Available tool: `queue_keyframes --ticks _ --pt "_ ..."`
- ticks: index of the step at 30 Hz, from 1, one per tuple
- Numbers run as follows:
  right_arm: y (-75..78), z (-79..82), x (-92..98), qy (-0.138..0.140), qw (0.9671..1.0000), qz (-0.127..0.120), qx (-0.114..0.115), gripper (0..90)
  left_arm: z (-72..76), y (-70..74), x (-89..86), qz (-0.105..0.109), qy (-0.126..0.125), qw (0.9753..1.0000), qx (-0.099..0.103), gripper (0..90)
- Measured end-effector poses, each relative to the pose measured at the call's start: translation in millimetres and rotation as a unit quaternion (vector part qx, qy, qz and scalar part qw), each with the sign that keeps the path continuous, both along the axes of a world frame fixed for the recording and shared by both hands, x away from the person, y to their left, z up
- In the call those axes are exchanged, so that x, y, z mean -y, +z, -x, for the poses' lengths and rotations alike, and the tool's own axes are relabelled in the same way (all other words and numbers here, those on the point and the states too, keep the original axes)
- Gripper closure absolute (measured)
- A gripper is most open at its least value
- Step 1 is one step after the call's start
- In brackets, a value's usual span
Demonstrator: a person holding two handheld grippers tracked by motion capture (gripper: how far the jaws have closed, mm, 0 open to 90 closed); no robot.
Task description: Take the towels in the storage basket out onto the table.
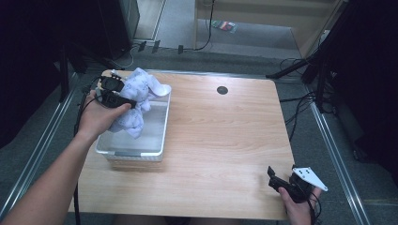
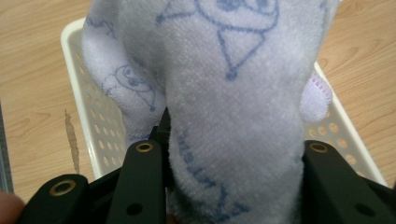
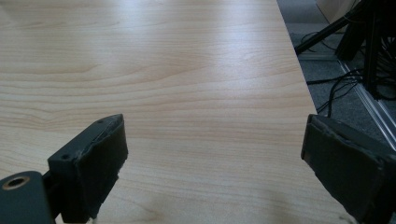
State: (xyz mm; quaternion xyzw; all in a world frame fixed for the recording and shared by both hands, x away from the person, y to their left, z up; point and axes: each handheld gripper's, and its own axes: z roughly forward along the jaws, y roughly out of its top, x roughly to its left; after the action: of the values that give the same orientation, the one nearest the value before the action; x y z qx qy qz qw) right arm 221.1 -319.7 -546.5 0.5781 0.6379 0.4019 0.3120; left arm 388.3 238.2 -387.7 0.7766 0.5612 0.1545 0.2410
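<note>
Left gripper (image 1: 126,102) clamped on pale printed terry towel (image 1: 141,96) above white perforated plastic basket (image 1: 159,140) near table's left edge; lowering and release remaining.

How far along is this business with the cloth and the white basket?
Done: the left gripper has closed on the pale printed cloth.
In hand: the cloth hangs bunched over the white basket, part of it draped on the far rim. Whether it is going in or coming out cannot be told.
Left: letting go of the cloth. The right gripper waits open over the bare wooden table, holding nothing.
</note>
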Motion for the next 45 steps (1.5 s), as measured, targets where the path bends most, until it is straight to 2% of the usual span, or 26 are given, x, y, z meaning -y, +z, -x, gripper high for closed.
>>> queue_keyframes --ticks 1,14,23,36,45 --pt "0.0 0.0 0.1 0.001 1.0000 0.001 0.000 7.1 0.4 3.3 0.9 0.001 0.001 1.0000 0.005 60.2" --pt "0.2 1.4 -0.6 0.011 0.9999 0.000 0.010 7.1 -2.2 16.5 9.1 0.000 -0.008 0.9999 0.007 59.9" --pt "0.2 1.5 -1.1 0.012 0.9999 0.000 0.009 7.3 -3.8 19.8 19.7 0.001 -0.022 0.9997 0.006 59.9" --pt "0.1 1.2 -0.9 0.011 0.9999 0.001 0.009 8.1 -6.7 17.0 47.5 0.011 -0.040 0.9991 0.004 59.9" --pt "0.1 0.8 -0.9 0.010 0.9999 0.000 0.007 8.3 -7.3 16.7 71.6 0.006 -0.059 0.9982 0.003 59.7"
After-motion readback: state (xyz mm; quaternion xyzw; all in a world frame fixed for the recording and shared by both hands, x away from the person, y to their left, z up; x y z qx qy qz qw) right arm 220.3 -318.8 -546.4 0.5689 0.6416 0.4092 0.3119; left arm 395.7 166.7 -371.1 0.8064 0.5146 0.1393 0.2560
